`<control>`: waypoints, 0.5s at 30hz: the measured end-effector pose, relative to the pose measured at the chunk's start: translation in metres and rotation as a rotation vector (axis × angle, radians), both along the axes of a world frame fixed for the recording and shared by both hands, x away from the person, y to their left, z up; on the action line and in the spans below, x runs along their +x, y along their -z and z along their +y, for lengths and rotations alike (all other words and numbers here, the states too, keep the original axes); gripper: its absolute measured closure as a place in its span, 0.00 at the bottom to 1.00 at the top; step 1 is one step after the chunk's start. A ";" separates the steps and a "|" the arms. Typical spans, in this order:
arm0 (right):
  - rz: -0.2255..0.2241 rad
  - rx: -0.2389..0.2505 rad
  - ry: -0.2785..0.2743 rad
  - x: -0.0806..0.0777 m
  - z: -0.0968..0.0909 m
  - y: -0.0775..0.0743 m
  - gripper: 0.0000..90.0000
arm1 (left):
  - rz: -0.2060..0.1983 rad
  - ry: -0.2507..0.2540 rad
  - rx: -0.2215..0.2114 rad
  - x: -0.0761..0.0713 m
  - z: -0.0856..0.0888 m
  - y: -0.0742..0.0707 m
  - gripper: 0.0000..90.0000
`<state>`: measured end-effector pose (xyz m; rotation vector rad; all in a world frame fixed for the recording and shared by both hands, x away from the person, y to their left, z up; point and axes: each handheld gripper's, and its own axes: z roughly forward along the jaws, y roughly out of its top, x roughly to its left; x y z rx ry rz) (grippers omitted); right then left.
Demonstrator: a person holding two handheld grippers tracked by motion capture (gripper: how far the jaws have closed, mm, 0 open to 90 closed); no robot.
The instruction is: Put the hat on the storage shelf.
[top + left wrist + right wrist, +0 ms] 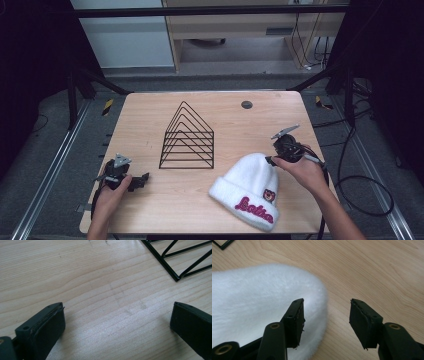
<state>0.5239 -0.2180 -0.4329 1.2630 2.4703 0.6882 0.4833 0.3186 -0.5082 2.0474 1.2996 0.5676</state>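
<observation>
While the white beanie lies flat on the tabletop near its right front corner, with the right gripper half open and empty over the crown's edge, fabric should be gathered fully between the fingers before lifting.

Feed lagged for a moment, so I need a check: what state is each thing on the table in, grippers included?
White beanie: lying flat on the table, cuff toward the person, not gripped.
Black wire rack: standing upright, empty, untouched.
Left gripper: open over bare wood, holding nothing.
Right gripper: open at the beanie's top edge, one jaw over the fabric, pads not pressing it.
Table: wooden.
</observation>
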 end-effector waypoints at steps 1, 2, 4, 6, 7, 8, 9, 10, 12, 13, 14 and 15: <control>0.011 0.005 0.001 0.002 0.002 0.000 0.50 | 0.000 0.000 0.000 0.000 0.000 0.000 0.00; 0.011 0.005 0.001 0.002 0.002 0.000 0.50 | 0.000 0.000 0.001 0.000 0.000 0.000 0.00; 0.023 0.002 -0.005 0.006 0.005 0.000 0.50 | 0.000 0.000 0.000 0.000 0.000 0.000 0.00; 0.041 0.006 -0.004 0.009 0.009 0.002 0.50 | 0.000 0.000 0.000 0.000 0.000 0.000 0.00; 0.048 -0.001 -0.011 0.013 0.012 0.005 0.50 | 0.000 0.000 0.000 0.000 0.000 0.000 0.00; 0.048 -0.001 -0.011 0.013 0.012 0.005 0.50 | 0.000 0.000 0.000 0.000 0.000 0.000 0.00; 0.054 -0.005 -0.011 0.015 0.014 0.007 0.50 | 0.000 0.000 0.000 0.000 0.000 0.000 0.00; 0.062 -0.009 -0.015 0.017 0.015 0.009 0.50 | 0.000 0.000 0.000 0.000 0.000 0.000 0.00; 0.075 -0.018 -0.015 0.020 0.018 0.014 0.50 | 0.000 0.000 0.000 0.000 0.000 0.000 0.00; 0.088 -0.026 -0.019 0.022 0.021 0.019 0.50 | 0.000 0.000 0.000 0.000 0.000 0.000 0.00; 0.088 -0.026 -0.019 0.022 0.021 0.019 0.50 | 0.000 0.001 0.001 0.000 0.000 0.000 0.00; 0.094 -0.024 -0.021 0.023 0.022 0.020 0.50 | 0.000 0.000 0.000 0.000 0.000 0.000 0.00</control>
